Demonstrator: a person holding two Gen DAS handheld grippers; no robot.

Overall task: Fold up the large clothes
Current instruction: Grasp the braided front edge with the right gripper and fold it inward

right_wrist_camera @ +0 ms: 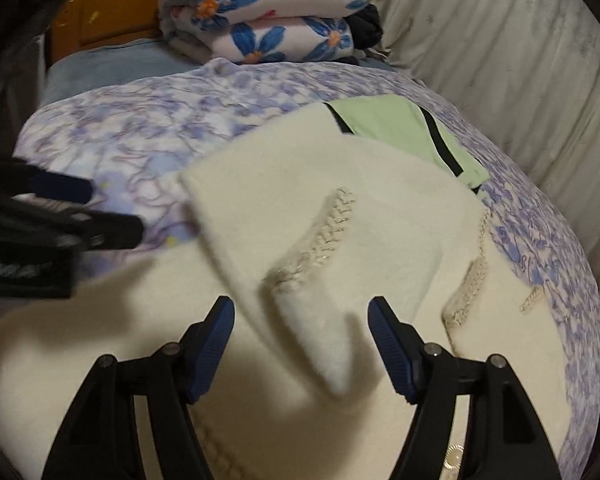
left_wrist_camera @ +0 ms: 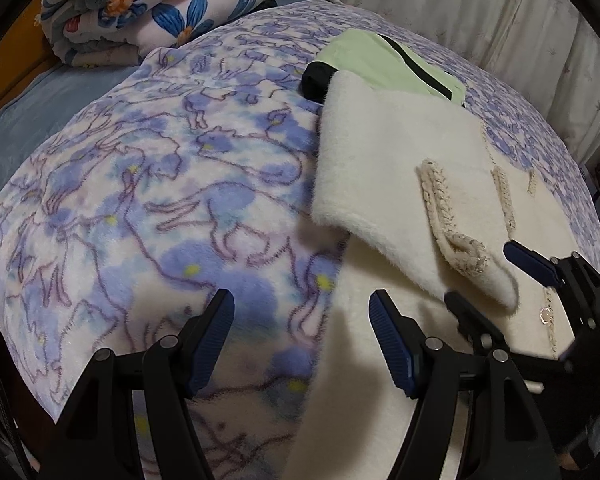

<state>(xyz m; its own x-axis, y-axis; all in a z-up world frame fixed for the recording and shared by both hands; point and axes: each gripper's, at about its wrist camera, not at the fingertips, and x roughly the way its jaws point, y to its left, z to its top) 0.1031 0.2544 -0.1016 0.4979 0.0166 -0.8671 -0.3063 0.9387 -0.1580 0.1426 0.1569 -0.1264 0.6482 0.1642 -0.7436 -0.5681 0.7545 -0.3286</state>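
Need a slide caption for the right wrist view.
Open right tool straddling the folded-over sleeve tip of a cream fleece coat on a purple patterned blanket.

Nothing here can be read: no words, labels, brand marks or numbers show on anything in either view.
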